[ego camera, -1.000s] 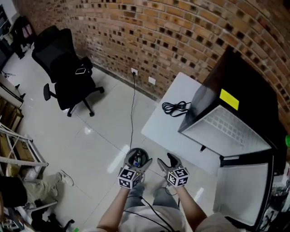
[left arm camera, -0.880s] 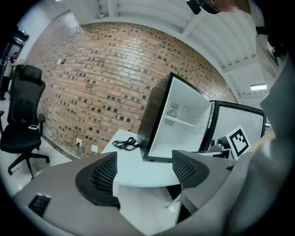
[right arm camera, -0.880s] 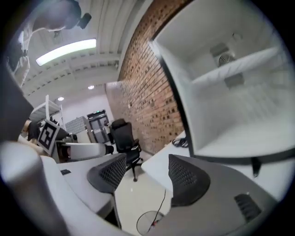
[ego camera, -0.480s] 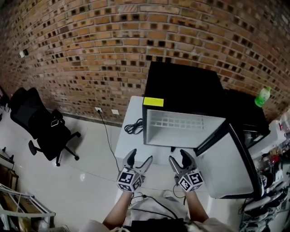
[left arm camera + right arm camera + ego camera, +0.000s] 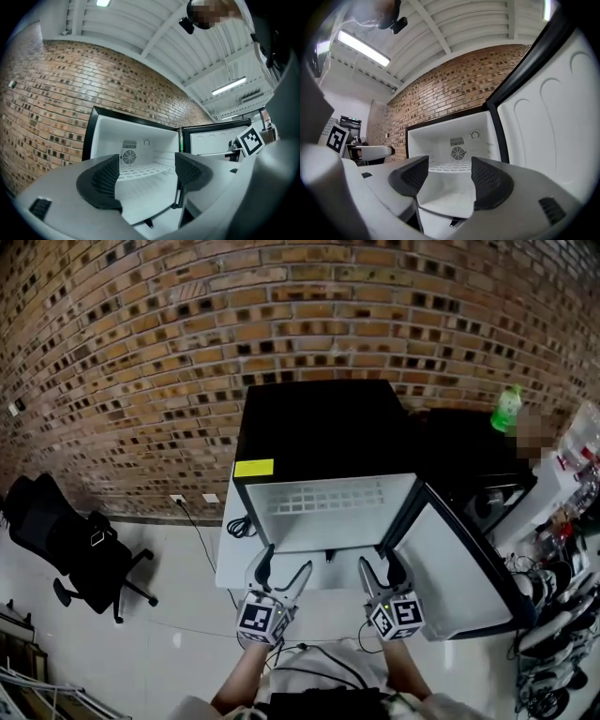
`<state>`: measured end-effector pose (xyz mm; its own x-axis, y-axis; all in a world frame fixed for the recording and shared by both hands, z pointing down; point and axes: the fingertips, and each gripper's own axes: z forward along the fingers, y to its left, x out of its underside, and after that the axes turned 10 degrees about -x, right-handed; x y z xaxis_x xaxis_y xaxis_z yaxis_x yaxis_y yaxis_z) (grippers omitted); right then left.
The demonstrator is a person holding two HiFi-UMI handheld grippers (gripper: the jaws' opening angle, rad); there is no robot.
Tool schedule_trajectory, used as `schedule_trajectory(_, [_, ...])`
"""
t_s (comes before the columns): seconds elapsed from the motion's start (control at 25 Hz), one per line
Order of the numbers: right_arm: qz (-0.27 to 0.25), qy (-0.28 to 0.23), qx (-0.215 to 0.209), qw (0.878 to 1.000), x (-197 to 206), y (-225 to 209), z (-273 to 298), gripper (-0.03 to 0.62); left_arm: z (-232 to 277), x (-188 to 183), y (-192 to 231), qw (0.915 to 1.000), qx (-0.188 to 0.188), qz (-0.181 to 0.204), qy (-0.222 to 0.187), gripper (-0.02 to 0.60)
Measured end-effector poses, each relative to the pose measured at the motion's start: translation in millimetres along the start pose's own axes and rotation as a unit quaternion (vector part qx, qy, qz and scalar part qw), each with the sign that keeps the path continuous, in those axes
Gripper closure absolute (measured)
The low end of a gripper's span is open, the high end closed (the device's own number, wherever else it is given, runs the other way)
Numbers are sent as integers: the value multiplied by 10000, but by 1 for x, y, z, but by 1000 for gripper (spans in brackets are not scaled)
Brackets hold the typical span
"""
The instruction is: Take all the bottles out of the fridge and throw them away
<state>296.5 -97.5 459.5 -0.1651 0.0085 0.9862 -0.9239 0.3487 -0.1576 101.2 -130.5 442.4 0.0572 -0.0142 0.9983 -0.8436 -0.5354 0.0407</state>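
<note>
1. Both your grippers are spread and hold nothing. The left gripper (image 5: 286, 564) and the right gripper (image 5: 380, 562) hang side by side in front of the open fridge (image 5: 319, 427), and between the jaws of each only the white inside of it shows.
2. The task's thing is not where you aim. In both gripper views the wire shelf (image 5: 447, 165) and the floor under it look bare. The only bottle I can find is the green bottle (image 5: 507, 409), which stands outside on a dark unit to the right of the fridge, well apart from both grippers.
3. So the first risk, in my judgement, is a useless reach: you push into an empty compartment and close on nothing, or catch a jaw in the wires of the shelf.
4. The lowest part of the door (image 5: 450, 568) is hidden behind your right gripper's own body. If a bottle is stored there, you may miss it and leave the task unfinished.
5. The door stands just beside your right gripper. A sideways move can knock it, and it may swing toward the opening.
6. The cable (image 5: 239, 526) lies on the white desk (image 5: 228, 563) near your left gripper and can be snagged by a low approach.
</note>
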Motion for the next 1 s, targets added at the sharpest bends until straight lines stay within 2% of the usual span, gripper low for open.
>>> schedule_trajectory(0.24, [-231, -75, -463, 9986, -6, 2, -5, 284, 8, 1, -17, 10000, 14, 39, 78, 229])
schedule_trajectory(0.32, [-333, 33, -438, 9985, -5, -4, -4, 315, 10, 3, -18, 10000, -39, 12, 69, 229])
schedule_trajectory(0.44, [-541, 259, -388, 9974, -6, -10, -4, 320, 11, 6, -21, 9999, -126, 14, 73, 229])
schedule_trajectory(0.64, [-749, 68, -561, 9956, -16, -12, -1, 321, 12, 8, -25, 9997, -221, 72, 91, 229])
schedule_trajectory(1.0, [-717, 142, -839, 9938, -14, -5, 10, 322, 9, 0, -22, 9991, -403, 114, 69, 229])
